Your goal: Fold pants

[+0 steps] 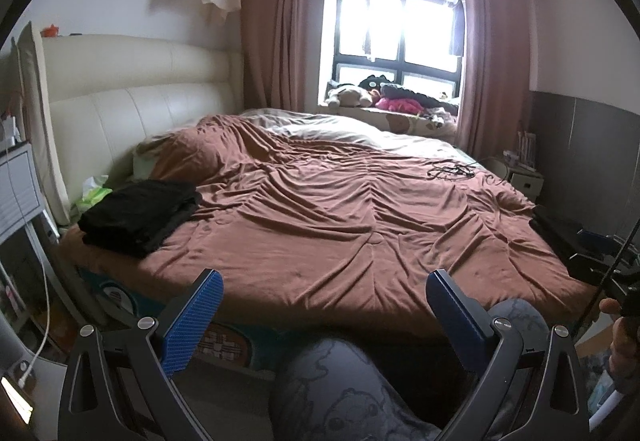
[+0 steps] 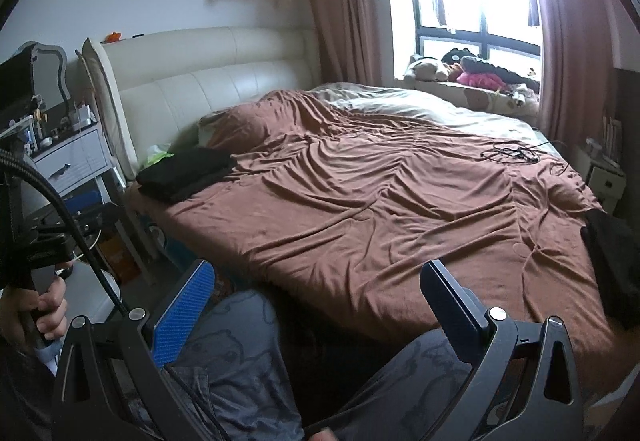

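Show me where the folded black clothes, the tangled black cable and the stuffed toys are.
folded black clothes (image 1: pixel 140 215), left wrist view, middle of the pile's top.
tangled black cable (image 1: pixel 452 169), left wrist view, centre of the tangle on the bedspread.
stuffed toys (image 2: pixel 430 69), right wrist view, the pale toy's body.

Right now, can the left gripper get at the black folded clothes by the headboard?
Probably yes. The left gripper is open, empty and off the bed; the black folded clothes lie ahead to its left on the brown cover, with only bare cover between.
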Tool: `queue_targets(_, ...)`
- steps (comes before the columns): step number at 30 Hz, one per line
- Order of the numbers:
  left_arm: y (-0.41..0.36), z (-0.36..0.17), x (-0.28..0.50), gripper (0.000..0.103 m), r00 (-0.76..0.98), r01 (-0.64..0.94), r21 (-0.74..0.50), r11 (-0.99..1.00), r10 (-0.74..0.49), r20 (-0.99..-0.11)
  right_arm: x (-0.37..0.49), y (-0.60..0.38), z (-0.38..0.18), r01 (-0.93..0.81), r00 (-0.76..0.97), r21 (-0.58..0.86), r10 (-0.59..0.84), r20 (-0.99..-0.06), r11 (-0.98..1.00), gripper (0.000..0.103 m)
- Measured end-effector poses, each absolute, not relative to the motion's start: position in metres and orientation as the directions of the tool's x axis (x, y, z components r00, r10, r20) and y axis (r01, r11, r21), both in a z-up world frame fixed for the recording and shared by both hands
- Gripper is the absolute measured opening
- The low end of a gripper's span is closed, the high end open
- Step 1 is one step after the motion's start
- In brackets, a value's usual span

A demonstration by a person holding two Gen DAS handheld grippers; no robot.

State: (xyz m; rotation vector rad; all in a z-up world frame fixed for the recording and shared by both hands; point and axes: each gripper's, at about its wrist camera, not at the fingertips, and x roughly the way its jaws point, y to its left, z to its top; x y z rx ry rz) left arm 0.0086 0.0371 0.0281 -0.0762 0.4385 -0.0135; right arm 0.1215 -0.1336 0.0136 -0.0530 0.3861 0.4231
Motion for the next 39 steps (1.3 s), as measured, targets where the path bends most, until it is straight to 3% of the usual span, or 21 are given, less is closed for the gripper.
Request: queue_targets(39, 0.041, 0.03, 0.0, 0.102, 0.912, -0.024, -0.08, 0.997, -0.011, -0.411, 0.116, -0.142, 0.009, -0.399, 0.845, 0.062, 0.393, -0.363, 0.915, 0.103)
